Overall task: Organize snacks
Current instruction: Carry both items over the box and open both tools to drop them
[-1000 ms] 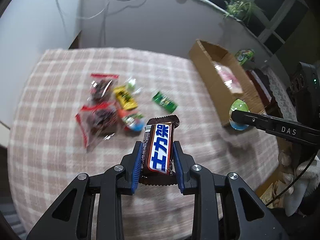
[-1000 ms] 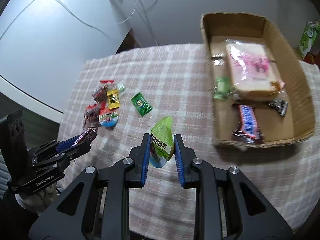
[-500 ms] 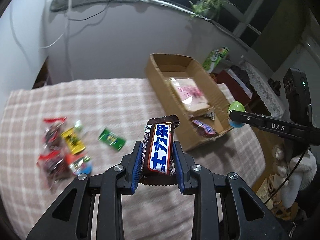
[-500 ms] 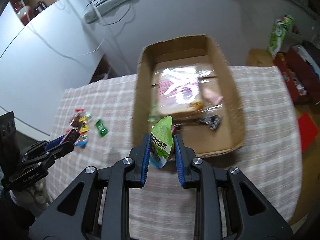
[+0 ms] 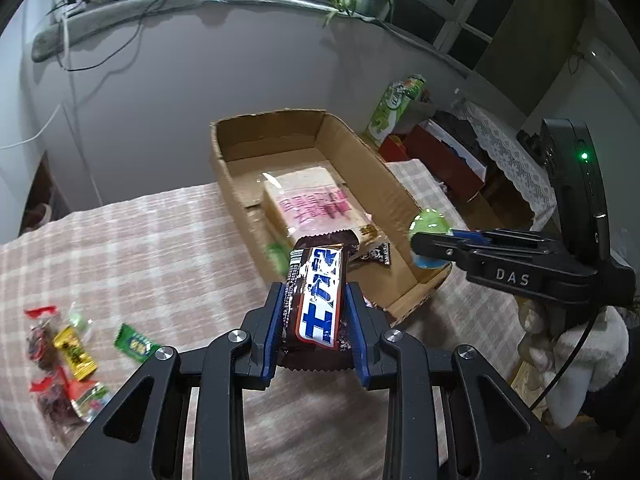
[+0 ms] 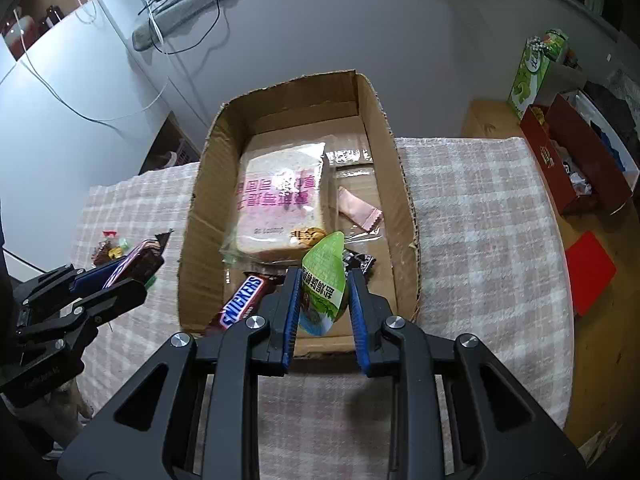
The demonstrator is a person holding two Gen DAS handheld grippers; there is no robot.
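Observation:
My left gripper [image 5: 316, 316] is shut on a brown and blue chocolate bar [image 5: 318, 296], held above the table just short of the cardboard box [image 5: 384, 168]. My right gripper [image 6: 323, 300] is shut on a green jelly cup [image 6: 323, 280], over the near end of the box [image 6: 192, 248]. Inside the box lie a wrapped bread pack [image 6: 280, 200], a Snickers bar [image 6: 240, 306], a pink sachet [image 6: 358, 210] and a dark candy [image 6: 360, 262]. In the left wrist view the right gripper [image 5: 430, 240] shows at the box's right rim; in the right wrist view the left gripper [image 6: 136, 264] is left of the box.
Loose snacks lie at the table's left: a green packet [image 5: 134, 342], a yellow candy [image 5: 74, 350], red-topped bags [image 5: 44, 336]. The checked tablecloth [image 6: 480, 220] covers the table. Beyond its right edge stand a green carton [image 6: 534, 68] and red boxes [image 6: 576, 168] on the floor.
Both grippers have swung from the loose snack pile towards the box, each keeping its snack. The box now fills the middle of both views.

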